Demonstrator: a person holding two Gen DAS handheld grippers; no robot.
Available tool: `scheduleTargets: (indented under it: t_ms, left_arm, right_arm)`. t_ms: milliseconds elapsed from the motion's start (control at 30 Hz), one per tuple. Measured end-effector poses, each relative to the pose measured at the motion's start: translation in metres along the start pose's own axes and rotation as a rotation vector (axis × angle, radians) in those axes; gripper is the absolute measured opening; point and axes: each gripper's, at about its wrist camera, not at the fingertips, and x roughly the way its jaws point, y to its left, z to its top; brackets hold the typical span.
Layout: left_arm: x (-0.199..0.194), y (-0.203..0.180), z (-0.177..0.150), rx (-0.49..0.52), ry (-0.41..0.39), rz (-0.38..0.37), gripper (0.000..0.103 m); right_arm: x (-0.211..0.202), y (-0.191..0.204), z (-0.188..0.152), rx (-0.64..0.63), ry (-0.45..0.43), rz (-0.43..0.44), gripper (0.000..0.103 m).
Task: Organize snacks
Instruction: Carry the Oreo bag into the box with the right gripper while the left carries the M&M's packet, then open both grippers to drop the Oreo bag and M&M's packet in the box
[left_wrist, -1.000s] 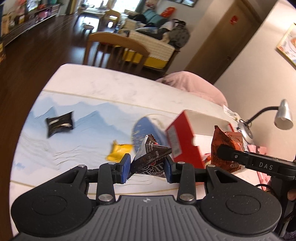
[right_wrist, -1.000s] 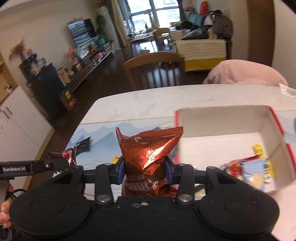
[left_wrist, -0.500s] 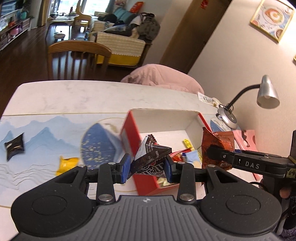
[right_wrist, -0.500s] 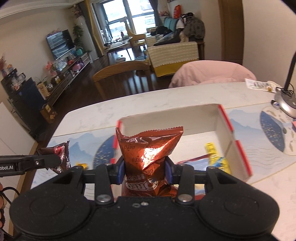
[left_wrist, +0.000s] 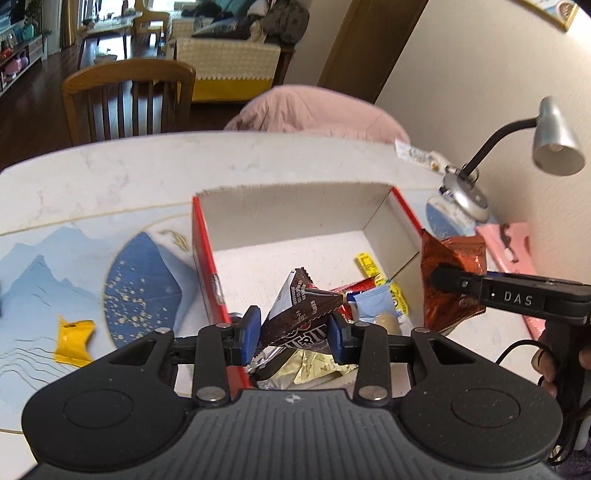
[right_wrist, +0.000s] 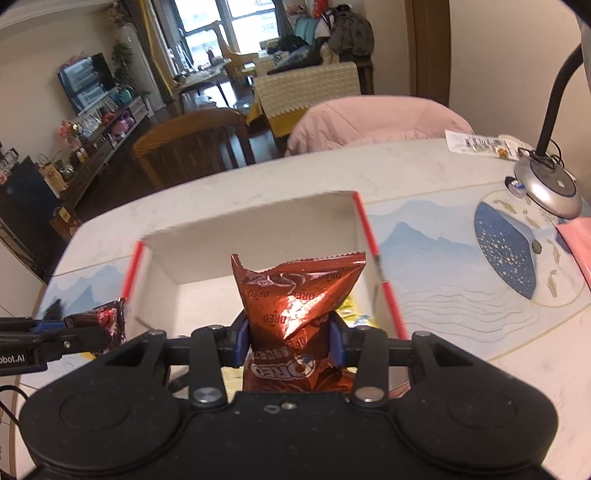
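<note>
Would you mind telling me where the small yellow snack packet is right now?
In the left wrist view, the yellow packet lies on the blue mountain-print mat at lower left, outside the red-edged box, left of its wall and the left gripper.

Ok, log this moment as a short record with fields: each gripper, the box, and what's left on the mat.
left gripper: shut on the brown M&M's packet, above the box
right gripper: shut on the orange Oreo packet, above the box
box: red-edged, open, several snacks already inside
left out: yellow candy on the blue mat, left of the box
table lamp: right of the box
</note>
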Motion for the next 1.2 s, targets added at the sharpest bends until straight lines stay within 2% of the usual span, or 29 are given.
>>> scheduleTargets:
  t_ms: [167,300,600,833,967,1033,1100,1200]
  left_arm:
    - [0.035,-0.009,0.003,0.007,0.057,0.038,0.036]
    - [0.056,-0.014,0.003,0.029,0.092,0.064,0.037]
    - [0.087,-0.021,-0.001,0.078,0.159,0.117,0.037]
    - [0.088,-0.02,-0.002,0.094,0.154,0.128,0.038]
    - [0.081,-0.017,-0.004,0.081,0.138,0.115,0.05]
    - [0.074,-0.015,-0.003,0.068,0.126,0.1,0.052]
    - [0.067,-0.013,-0.003,0.062,0.111,0.092,0.053]
    - [0.055,-0.012,-0.004,0.06,0.088,0.077,0.054]
  right_arm:
    - [0.021,-0.021,-0.001,0.007,0.062,0.007,0.041]
    - [0.034,-0.023,-0.005,-0.002,0.094,0.012,0.041]
    - [0.038,-0.02,-0.012,-0.027,0.121,0.022,0.041]
    - [0.033,-0.021,-0.013,-0.042,0.126,-0.002,0.043]
    - [0.028,-0.024,-0.013,-0.047,0.117,-0.023,0.045]
    - [0.025,-0.026,-0.012,-0.049,0.105,-0.029,0.047]
    - [0.019,-0.026,-0.013,-0.047,0.096,-0.029,0.058]
    - [0.009,-0.026,-0.014,-0.046,0.072,-0.035,0.06]
